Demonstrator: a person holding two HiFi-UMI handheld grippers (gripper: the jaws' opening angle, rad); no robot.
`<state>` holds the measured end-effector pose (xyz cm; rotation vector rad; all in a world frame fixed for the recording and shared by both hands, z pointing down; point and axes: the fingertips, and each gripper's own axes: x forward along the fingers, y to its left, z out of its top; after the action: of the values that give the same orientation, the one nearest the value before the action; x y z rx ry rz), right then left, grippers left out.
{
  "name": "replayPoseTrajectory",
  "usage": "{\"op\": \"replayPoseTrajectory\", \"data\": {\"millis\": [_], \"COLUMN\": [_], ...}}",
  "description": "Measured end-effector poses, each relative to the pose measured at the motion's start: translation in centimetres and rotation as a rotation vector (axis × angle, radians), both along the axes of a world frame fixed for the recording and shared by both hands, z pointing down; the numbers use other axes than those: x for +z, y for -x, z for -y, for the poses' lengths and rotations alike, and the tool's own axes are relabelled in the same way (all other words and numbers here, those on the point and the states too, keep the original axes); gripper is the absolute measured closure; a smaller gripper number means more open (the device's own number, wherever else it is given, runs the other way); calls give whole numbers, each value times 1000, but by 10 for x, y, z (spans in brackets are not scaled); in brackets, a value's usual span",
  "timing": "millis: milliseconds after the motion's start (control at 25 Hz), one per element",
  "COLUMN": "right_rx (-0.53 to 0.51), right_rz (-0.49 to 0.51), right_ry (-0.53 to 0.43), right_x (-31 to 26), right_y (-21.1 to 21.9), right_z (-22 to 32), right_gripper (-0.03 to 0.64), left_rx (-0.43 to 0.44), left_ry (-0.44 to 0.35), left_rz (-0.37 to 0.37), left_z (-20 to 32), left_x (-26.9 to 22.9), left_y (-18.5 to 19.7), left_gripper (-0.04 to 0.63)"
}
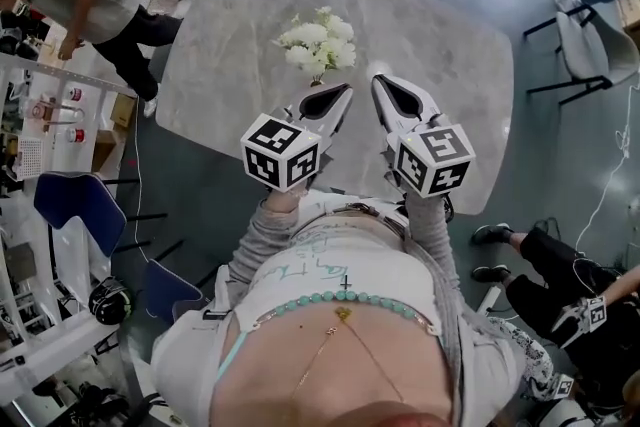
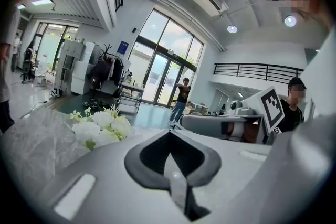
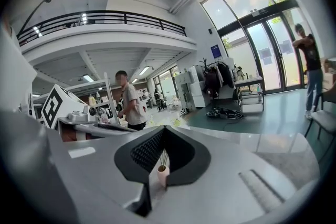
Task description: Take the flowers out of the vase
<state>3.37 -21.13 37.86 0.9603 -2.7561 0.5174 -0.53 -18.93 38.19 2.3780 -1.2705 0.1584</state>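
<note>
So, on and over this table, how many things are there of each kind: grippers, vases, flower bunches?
grippers: 2, the left gripper and the right gripper
vase: 1
flower bunch: 1
total: 4

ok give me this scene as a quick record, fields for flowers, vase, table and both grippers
flowers: white bunch, in the vase
vase: small, pale, upright on the table
table: light marble top
left gripper: fingers together, empty, near the vase
right gripper: fingers together, empty, beside the left one
task: not begun
</note>
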Motion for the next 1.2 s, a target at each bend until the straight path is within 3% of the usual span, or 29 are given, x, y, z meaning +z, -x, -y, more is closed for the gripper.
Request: {"op": "replayPoseTrajectory", "data": {"millis": [520, 920, 1200], "right_rx": [170, 380, 453], "right_rz": [-22, -43, -53], "right_ry": [25, 48, 83], "right_x": [10, 34, 63], "right_y": [32, 45, 62], "right_z": [11, 10, 4], "right_gripper": [589, 591, 589], "left_rx": [102, 197, 257], "left_ry": [17, 58, 79], "left_rz": [-12, 23, 46], "left_z": [7, 19, 24], "left_x": [5, 25, 44], "left_y": [62, 125, 148], "left_gripper": [594, 594, 594]}}
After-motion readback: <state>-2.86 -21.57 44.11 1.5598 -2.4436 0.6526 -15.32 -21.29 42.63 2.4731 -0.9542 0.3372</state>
